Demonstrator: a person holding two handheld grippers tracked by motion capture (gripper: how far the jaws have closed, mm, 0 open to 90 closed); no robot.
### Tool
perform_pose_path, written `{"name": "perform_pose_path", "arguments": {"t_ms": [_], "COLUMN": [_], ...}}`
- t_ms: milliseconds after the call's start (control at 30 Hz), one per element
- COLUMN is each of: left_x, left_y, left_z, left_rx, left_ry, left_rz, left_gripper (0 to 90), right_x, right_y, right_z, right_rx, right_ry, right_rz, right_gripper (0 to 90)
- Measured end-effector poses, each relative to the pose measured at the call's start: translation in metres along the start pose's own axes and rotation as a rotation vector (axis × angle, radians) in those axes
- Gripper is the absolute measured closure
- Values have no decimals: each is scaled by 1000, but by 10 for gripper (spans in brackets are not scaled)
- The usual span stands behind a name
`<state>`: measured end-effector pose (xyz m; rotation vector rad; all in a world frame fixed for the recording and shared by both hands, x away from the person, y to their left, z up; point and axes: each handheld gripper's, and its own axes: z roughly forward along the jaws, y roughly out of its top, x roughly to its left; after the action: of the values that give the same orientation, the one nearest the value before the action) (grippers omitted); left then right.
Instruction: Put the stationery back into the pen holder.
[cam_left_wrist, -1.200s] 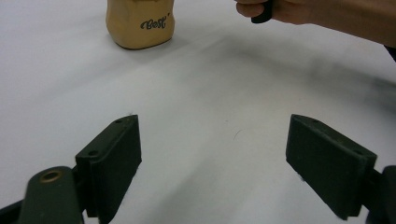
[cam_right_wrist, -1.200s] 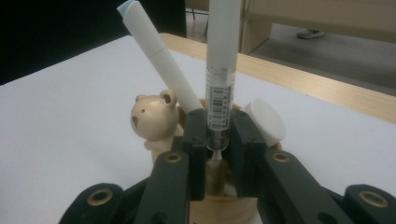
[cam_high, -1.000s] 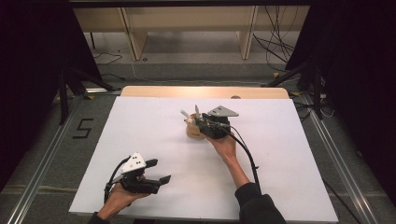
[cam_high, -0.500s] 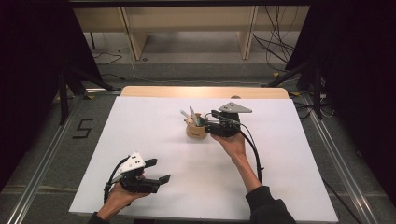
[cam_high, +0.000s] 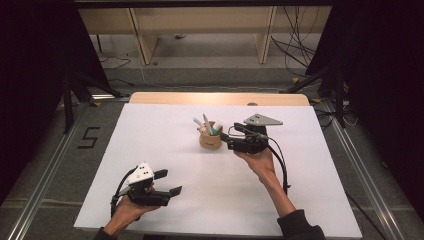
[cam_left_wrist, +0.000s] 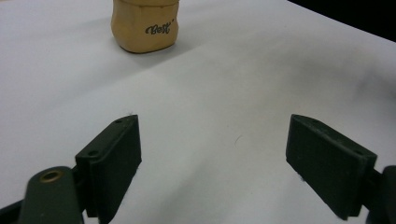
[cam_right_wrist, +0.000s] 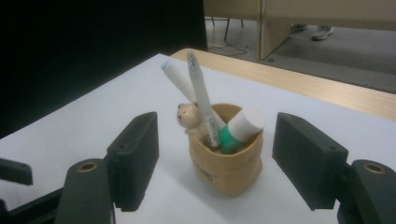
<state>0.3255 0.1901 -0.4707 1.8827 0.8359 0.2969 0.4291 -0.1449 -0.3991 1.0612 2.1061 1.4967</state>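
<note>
Here the tan pot (cam_right_wrist: 227, 158) holds 2 pens (cam_right_wrist: 201, 98) and a green-banded tube (cam_right_wrist: 239, 128); both tongs gape empty.

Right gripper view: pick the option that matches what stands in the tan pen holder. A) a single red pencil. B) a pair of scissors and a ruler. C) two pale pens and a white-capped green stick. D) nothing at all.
C: in the right gripper view the tan pen holder holds two pale pens leaning left and a white-capped green stick, with a small bear figure at its rim.
</note>
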Motion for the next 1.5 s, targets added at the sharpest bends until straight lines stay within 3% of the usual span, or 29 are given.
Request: {"name": "perform_pose_path", "arguments": {"t_ms": [467, 1067, 1500], "left_x": [0, 2, 2], "left_y": [0, 1, 1], "left_z": [-1, -3, -4], "left_rx": [-7, -24, -31], "left_ry": [-1, -11, -16], "left_rz": [-5, -17, -17], "left_gripper": [176, 175, 176], "right_x": [6, 15, 20], "right_y": [-23, -81, -109], "right_z": [-36, -98, -115], "right_rx": [1, -7, -12], "right_ry": [22, 34, 36], "right_rz": [3, 46, 62], "right_gripper": [288, 244, 232]}}
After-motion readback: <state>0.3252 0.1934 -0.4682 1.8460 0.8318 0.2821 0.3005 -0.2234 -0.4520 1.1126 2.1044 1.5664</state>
